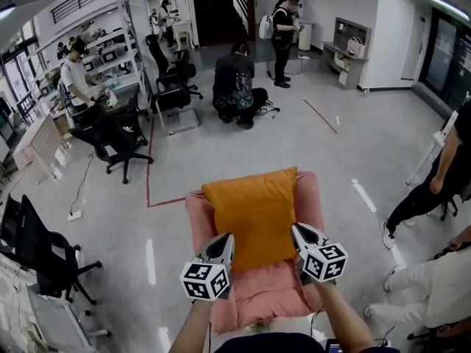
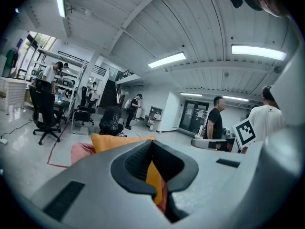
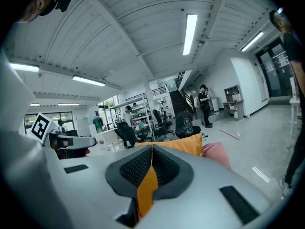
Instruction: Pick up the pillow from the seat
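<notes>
An orange pillow (image 1: 254,215) lies on a pink cushioned seat (image 1: 265,293) in the head view. My left gripper (image 1: 224,246) is shut on the pillow's near left edge. My right gripper (image 1: 300,235) is shut on its near right edge. In the left gripper view orange fabric (image 2: 155,179) is pinched between the closed pads, with the pillow's top edge (image 2: 114,141) beyond. The right gripper view shows a fold of the orange pillow (image 3: 146,187) squeezed between the pads and more pillow (image 3: 183,145) ahead, with the pink seat (image 3: 217,151) beside it.
Black office chairs (image 1: 114,138) stand at left, another (image 1: 40,252) at near left. A person crouches (image 1: 237,87) on the floor beyond the seat. People's legs (image 1: 419,197) are at right. Red tape lines (image 1: 149,175) mark the grey floor.
</notes>
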### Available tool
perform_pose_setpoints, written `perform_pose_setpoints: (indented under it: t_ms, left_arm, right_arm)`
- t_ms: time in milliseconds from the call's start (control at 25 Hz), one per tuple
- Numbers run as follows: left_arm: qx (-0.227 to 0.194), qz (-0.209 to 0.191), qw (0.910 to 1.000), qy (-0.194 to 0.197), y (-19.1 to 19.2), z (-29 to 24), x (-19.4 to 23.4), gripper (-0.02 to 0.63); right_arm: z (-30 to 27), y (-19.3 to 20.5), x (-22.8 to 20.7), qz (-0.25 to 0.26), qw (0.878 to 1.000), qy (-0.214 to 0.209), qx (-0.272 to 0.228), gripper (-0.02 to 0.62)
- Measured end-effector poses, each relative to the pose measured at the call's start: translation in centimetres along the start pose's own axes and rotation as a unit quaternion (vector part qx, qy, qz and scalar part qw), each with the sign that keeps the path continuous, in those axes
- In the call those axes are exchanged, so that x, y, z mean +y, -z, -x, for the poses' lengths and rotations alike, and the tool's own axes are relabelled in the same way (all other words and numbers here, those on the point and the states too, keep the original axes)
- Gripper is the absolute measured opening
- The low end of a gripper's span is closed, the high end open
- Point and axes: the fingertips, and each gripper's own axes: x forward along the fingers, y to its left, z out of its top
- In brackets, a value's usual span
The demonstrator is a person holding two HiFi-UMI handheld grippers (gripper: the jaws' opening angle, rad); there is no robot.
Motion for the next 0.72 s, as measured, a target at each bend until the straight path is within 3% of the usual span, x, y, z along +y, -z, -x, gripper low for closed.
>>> perform_pose_setpoints:
  t_ms: [400, 720]
  left_arm:
    - [0.008, 0.051, 0.998, -0.036, 0.9, -3.2, 2.7, 0.005]
    - [0.026, 0.053, 0.997, -0.049, 2.4, -5.9, 4.2, 0.005]
  right_arm:
    - [-2.8, -0.6, -3.1, -0.002, 1.0, -0.01, 0.004, 0.02]
    - [-5.2, 0.2, -5.7, 0.004, 1.0, -0.012, 0.025, 0.021]
